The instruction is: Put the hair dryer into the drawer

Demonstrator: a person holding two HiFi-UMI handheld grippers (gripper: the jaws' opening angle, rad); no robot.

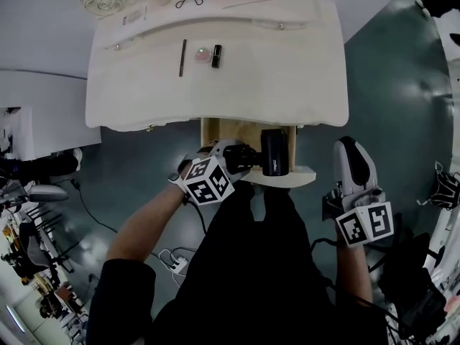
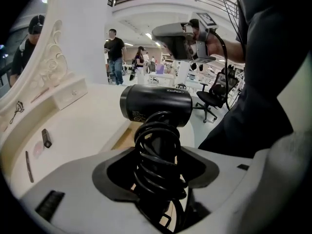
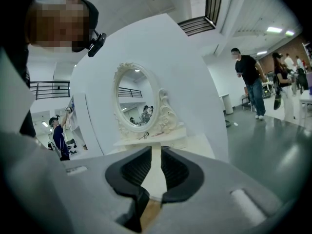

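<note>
White vanity surface [image 1: 215,92], ornate mirror [image 3: 134,99] at its back. Drawer [image 1: 287,176] pulled open under front edge, wood interior showing. Left hand-held gripper [image 1: 233,158] over drawer, jaws clamped on handle of black hair dryer [image 1: 273,152], cord coiled round handle. Dryer barrel lies crosswise inside drawer outline; resting or hovering, cannot tell. Right hand-held gripper [image 1: 350,149] right of drawer, apart from it, jaws drawn nearly together, empty. Small items on surface: dark stick [image 1: 182,57], black tube [image 1: 216,55].
</note>
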